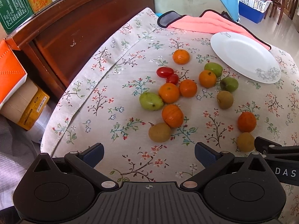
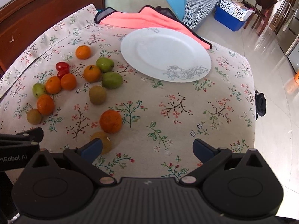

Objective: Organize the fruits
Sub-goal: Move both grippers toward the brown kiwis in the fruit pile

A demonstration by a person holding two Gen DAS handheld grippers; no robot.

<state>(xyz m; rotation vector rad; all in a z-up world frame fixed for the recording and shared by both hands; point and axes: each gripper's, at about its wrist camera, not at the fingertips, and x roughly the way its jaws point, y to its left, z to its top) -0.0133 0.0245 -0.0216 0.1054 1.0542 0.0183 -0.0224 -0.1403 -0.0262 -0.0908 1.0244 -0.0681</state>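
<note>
Fruit lies loose on a floral cloth (image 2: 168,112) that covers the tabletop, gathered mostly to the left of a white plate (image 2: 145,52) whose dish holds nothing. Six oranges show: one apart at the far side (image 1: 180,56), one beside the green fruits (image 1: 207,78), two touching each other (image 1: 169,92) (image 1: 187,88), one nearer with a kiwi against it (image 1: 172,115), and one off to the right (image 1: 246,121). Two red cherry tomatoes (image 1: 165,72) (image 1: 172,79) sit side by side just beyond the touching pair. Three green fruits are spread among them: one at the left edge of the cluster (image 1: 151,101), two close to the plate's rim (image 1: 213,69) (image 1: 229,84). Four brownish kiwis complete the lot: one in the middle (image 1: 225,99), one near the left tongs (image 1: 159,132), and one near the right tongs (image 2: 104,141), partly behind its left finger. A pink towel (image 2: 142,20) with a dark border lies under the plate's far edge. Left tongs (image 1: 149,152) hover over bare cloth, spread wide, gripping nothing. Right tongs (image 2: 147,147) are likewise wide apart and empty, hanging low over the cloth near the closest kiwi and orange. Beyond the tabletop stand a dark wooden cabinet (image 1: 84,18) and stacked boxes (image 1: 16,85).
</note>
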